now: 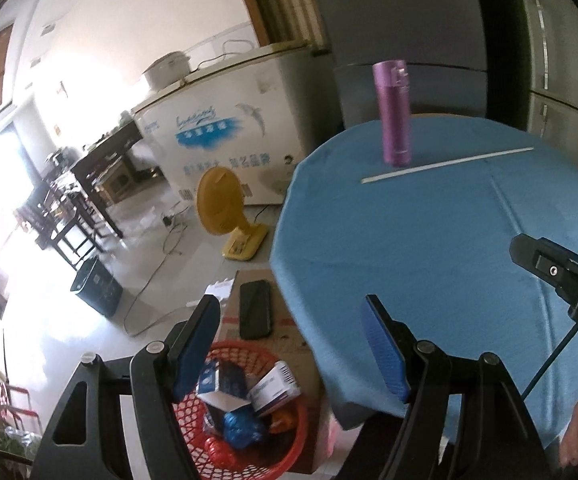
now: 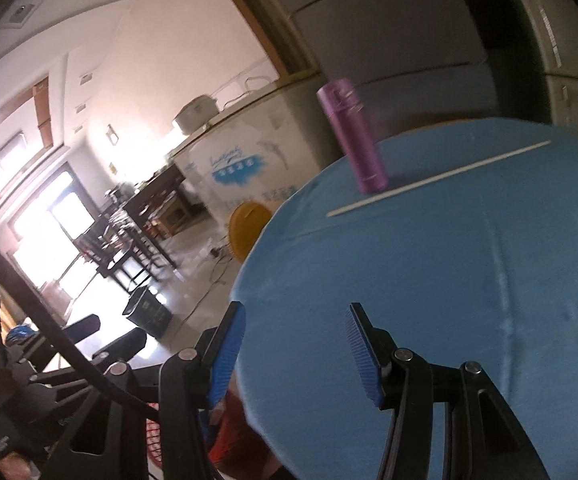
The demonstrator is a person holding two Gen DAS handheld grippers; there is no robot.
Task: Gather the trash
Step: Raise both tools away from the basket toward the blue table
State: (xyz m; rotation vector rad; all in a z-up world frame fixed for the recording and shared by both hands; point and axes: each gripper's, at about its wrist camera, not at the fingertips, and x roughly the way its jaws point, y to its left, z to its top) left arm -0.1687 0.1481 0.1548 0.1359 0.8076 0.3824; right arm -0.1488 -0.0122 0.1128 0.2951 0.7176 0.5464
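Note:
A red mesh basket [image 1: 289, 446] sits on the floor beside the table and holds several small boxes [image 1: 275, 390] and a blue wrapper [image 1: 243, 430]. My left gripper [image 1: 291, 314] is open and empty, above the basket and the table's left edge. My right gripper [image 2: 295, 326] is open and empty over the blue tablecloth [image 2: 429, 280]; part of it shows in the left wrist view [image 1: 561, 276]. A purple flask [image 1: 395, 114] stands at the table's far side, also in the right wrist view [image 2: 355, 136]. A long white stick [image 1: 447, 165] lies in front of it.
A black phone [image 1: 255, 310] lies on a cardboard box [image 1: 285, 332] beside the basket. A yellow fan [image 1: 225, 208] stands on the floor with cables. A white chest freezer [image 1: 225, 136], a grey fridge [image 1: 401, 40], a dark crate [image 1: 97, 286] and wooden chairs [image 1: 69, 216] lie beyond.

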